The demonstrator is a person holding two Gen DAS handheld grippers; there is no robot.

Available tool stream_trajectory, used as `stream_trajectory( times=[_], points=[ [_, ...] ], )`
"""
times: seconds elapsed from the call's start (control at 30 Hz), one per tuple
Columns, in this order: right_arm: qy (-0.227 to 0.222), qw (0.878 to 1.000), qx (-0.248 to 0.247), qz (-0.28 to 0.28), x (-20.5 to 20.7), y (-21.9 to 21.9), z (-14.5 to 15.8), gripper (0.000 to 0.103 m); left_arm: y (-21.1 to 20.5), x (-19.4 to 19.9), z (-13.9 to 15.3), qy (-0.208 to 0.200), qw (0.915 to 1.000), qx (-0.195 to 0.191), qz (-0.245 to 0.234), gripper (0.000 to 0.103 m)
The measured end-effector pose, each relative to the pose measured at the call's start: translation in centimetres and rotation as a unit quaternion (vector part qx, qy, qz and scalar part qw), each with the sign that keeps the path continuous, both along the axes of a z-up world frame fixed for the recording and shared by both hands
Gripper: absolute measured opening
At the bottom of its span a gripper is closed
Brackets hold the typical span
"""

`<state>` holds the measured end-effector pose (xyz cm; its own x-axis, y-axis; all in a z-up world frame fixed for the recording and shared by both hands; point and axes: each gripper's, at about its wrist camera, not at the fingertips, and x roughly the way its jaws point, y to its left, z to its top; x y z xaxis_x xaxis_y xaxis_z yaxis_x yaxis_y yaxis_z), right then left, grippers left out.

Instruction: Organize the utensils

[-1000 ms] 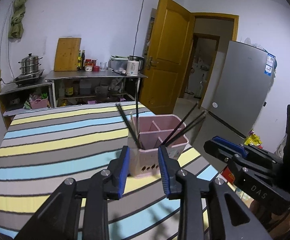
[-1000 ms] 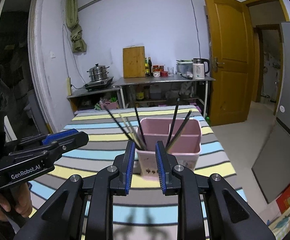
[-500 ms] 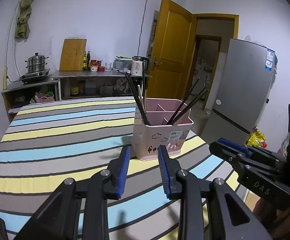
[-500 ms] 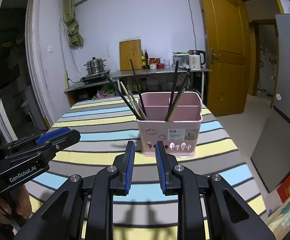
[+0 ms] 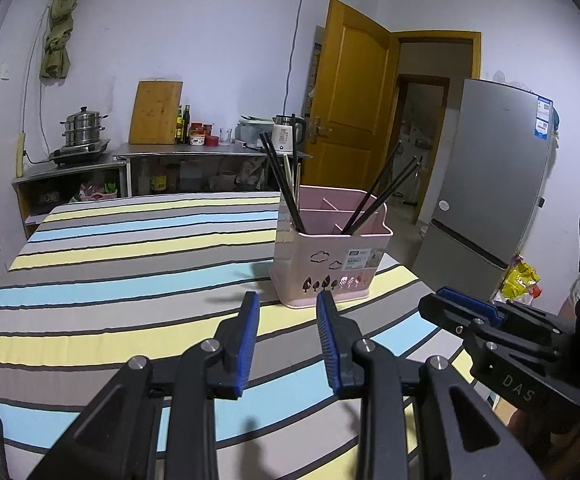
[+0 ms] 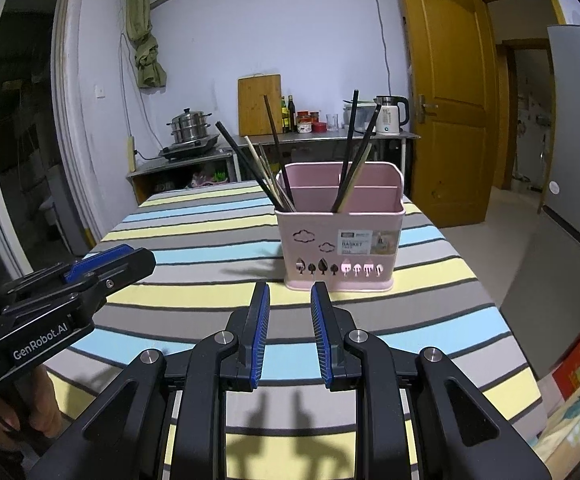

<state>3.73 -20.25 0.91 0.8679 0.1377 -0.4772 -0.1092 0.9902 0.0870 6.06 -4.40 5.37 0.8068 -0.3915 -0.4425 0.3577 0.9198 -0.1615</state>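
Observation:
A pink utensil holder (image 5: 330, 260) (image 6: 340, 240) stands on the striped tablecloth (image 5: 109, 264) (image 6: 193, 240) near the table's right edge. Dark and pale chopsticks (image 5: 283, 188) (image 6: 267, 172) lean in its left compartment, and dark ones (image 5: 386, 190) (image 6: 356, 152) lean in the right compartment. My left gripper (image 5: 287, 302) is open and empty, a short way in front of the holder. My right gripper (image 6: 290, 292) is open and empty, just in front of the holder. Each gripper shows at the side of the other's view.
A steel counter (image 5: 209, 154) at the back holds a cutting board (image 5: 155, 112), bottles and a kettle (image 6: 390, 120). A steamer pot (image 5: 83, 128) sits at the left. A yellow door (image 5: 354, 108) and a grey fridge (image 5: 490, 184) stand to the right.
Both grippers have pulled back and lowered, so the holder sits farther away and is seen more from the side. Both stay open and empty.

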Motion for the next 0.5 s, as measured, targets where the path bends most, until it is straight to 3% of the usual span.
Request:
stream_trajectory(
  times=[0.5],
  points=[
    [0.002,1.0,0.0,-0.001,-0.3,0.26,-0.51,0.022,-0.39,-0.28,-0.26,0.0,1.0,0.006,0.006,0.031]
  ],
)
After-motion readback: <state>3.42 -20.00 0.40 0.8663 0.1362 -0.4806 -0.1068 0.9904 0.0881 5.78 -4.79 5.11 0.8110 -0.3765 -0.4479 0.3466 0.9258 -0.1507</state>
